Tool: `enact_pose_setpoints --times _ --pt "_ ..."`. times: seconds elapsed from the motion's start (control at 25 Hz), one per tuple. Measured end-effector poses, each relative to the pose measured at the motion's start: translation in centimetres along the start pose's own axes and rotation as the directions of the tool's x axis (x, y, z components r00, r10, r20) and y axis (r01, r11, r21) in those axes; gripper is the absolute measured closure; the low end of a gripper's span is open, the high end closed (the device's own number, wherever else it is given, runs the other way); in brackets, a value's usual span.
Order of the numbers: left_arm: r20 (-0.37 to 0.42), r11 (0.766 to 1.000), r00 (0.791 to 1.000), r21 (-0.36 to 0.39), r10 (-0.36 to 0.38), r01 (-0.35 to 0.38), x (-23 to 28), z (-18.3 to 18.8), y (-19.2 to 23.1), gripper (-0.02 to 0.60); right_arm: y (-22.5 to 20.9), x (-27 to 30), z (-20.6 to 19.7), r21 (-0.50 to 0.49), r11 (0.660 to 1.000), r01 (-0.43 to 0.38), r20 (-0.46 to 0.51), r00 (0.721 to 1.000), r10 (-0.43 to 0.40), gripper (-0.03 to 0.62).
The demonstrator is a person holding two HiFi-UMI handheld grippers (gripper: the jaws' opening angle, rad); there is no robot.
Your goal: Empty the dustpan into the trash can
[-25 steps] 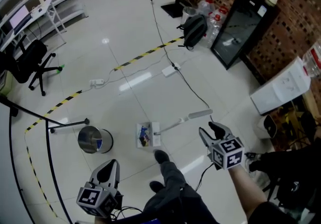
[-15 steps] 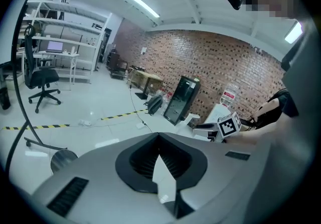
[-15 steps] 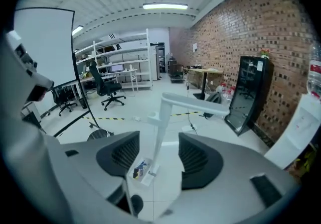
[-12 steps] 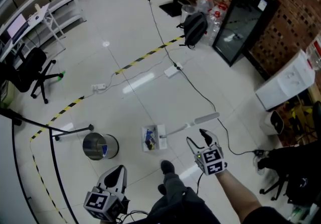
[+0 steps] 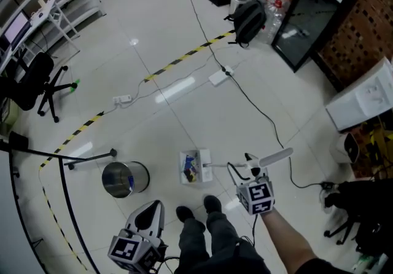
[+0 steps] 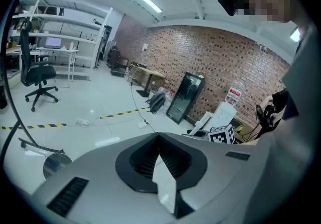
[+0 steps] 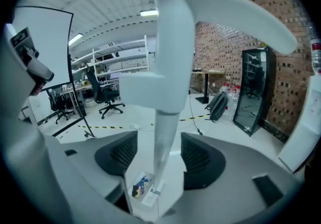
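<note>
Handle of dustpan slanting up between right claw's just-opened, wide jaws, seemingly untouched by pads. Trash can left of dustpan, nearer clenched, empty left claw.

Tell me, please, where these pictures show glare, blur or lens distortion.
Head view: sharp; the glossy floor shows white glare streaks. Left gripper view: strong fisheye, dark corners, the brick wall bows. Right gripper view: same fisheye; the dustpan handle stands so close that it looks huge and soft-edged.
</note>
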State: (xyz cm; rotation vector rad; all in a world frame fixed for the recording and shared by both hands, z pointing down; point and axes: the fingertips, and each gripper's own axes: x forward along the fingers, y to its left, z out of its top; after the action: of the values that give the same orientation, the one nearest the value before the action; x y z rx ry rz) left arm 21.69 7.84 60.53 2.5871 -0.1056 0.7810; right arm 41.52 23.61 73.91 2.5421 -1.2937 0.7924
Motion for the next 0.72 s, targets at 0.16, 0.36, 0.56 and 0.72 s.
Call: enact_pose_setpoints --times 0.16,0.36,0.56,0.72 --pt "-0.002 1.0 1.0 -0.007 0.002 -0.002 1.5 -0.2 1.4 0.581 -0.6 1.7 0.5 -0.005 0.999 0.045 0.033 0.998 -0.044 0.39" --pt "-0.01 0.999 1.0 -0.022 0.023 -0.024 2.1 -1.0 3.4 0.581 -0.9 2.8 1.7 -0.031 0.998 0.049 0.063 0.997 -0.047 0.56" --pt "-0.008 0.998 0.999 -0.044 0.054 -0.054 1.9 -1.5 4.9 0.581 -0.5 2.9 2.3 0.011 1.0 0.028 0.083 0.996 -0.029 0.563" --pt "-0.021 0.997 0.998 -0.04 0.066 -0.067 0.8 -2.3 6.3 0.581 1.2 3.0 4.3 -0.014 1.0 -0.009 0.116 0.993 0.01 0.563"
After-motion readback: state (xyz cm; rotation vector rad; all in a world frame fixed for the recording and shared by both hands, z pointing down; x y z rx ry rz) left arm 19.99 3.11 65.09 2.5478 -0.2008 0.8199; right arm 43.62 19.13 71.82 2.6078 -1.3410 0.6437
